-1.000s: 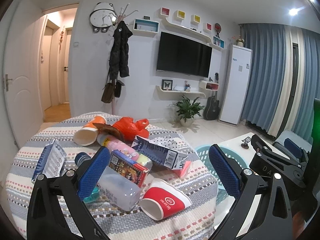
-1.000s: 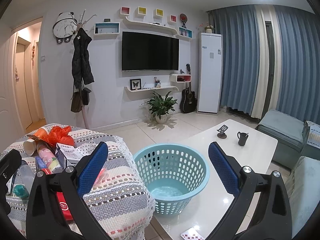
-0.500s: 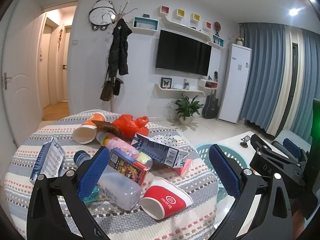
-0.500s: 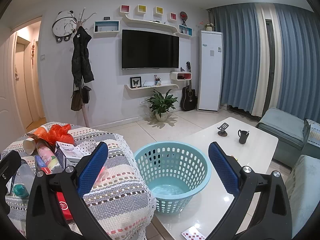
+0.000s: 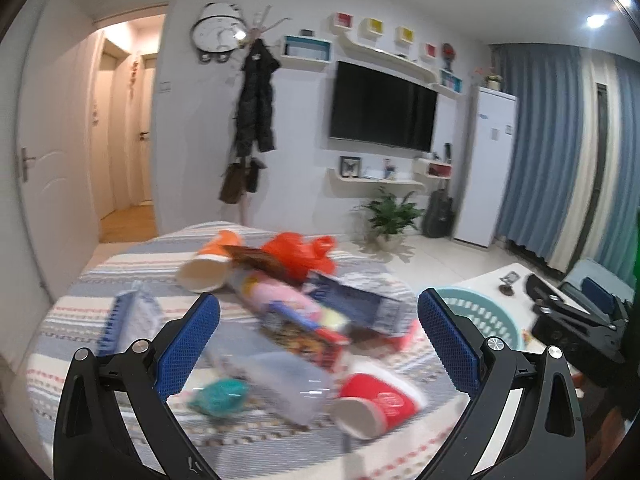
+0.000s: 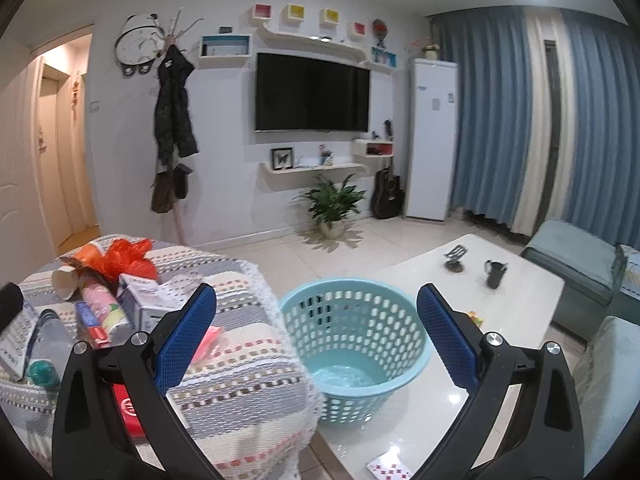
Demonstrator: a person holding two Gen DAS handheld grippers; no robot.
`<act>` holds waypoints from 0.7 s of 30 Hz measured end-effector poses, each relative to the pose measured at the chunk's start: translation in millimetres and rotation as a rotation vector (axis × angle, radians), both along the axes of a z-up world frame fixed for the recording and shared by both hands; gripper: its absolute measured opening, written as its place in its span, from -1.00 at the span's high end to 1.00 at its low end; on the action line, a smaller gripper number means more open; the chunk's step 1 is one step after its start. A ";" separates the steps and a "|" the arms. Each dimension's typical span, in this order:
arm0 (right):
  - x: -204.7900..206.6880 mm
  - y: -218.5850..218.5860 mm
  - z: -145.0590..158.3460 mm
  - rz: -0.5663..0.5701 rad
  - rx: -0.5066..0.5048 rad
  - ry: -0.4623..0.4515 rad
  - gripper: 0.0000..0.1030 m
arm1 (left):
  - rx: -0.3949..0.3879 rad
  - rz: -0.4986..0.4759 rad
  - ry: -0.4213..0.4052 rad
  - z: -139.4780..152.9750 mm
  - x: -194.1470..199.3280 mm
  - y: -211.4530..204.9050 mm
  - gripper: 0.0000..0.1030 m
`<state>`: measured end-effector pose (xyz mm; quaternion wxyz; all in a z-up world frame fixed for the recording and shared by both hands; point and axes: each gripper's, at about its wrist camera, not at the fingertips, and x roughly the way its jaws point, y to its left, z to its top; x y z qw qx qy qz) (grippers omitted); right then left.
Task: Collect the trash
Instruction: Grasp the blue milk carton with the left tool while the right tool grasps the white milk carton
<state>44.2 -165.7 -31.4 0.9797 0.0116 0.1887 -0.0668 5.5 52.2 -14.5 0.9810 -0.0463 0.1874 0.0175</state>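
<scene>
A pile of trash lies on a striped cloth (image 5: pixel 100 280): a red paper cup (image 5: pixel 378 402), a clear plastic bottle (image 5: pixel 272 380) with a teal cap, a snack box (image 5: pixel 304 330), a dark carton (image 5: pixel 356 304), a pink bottle (image 5: pixel 276 292), an orange cup (image 5: pixel 208 266) and a red plastic bag (image 5: pixel 300 252). My left gripper (image 5: pixel 318 340) is open and empty above the pile. My right gripper (image 6: pixel 316 338) is open and empty, in front of a light blue basket (image 6: pixel 356 340) on a white table (image 6: pixel 516 292). The pile also shows in the right wrist view (image 6: pixel 100 292).
A black mug (image 6: pixel 495 274) and a small stand (image 6: pixel 456 256) sit on the far part of the white table. Playing cards (image 6: pixel 390 470) lie near its front edge. A grey-blue sofa (image 6: pixel 576 256) stands to the right. A blue-white packet (image 5: pixel 128 320) lies left of the pile.
The left gripper has moved; its view is now blurred and the pile sits lower and closer between the fingers. The right gripper has barely shifted. Both stay open.
</scene>
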 end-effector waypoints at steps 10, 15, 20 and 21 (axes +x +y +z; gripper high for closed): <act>52.6 37.4 -17.7 0.294 0.052 0.160 -0.22 | -0.111 0.141 0.146 -16.3 18.5 118.1 -0.86; 78.0 65.0 -25.6 0.466 0.049 0.227 -0.22 | -0.157 0.163 0.218 -30.9 33.0 157.8 -0.80; 105.8 90.8 -29.8 0.564 0.030 0.284 -0.22 | -0.211 0.122 0.291 -44.7 51.4 176.8 -0.68; 108.1 92.2 -29.8 0.577 0.038 0.292 -0.22 | -0.228 0.105 0.310 -47.7 58.1 178.7 -0.63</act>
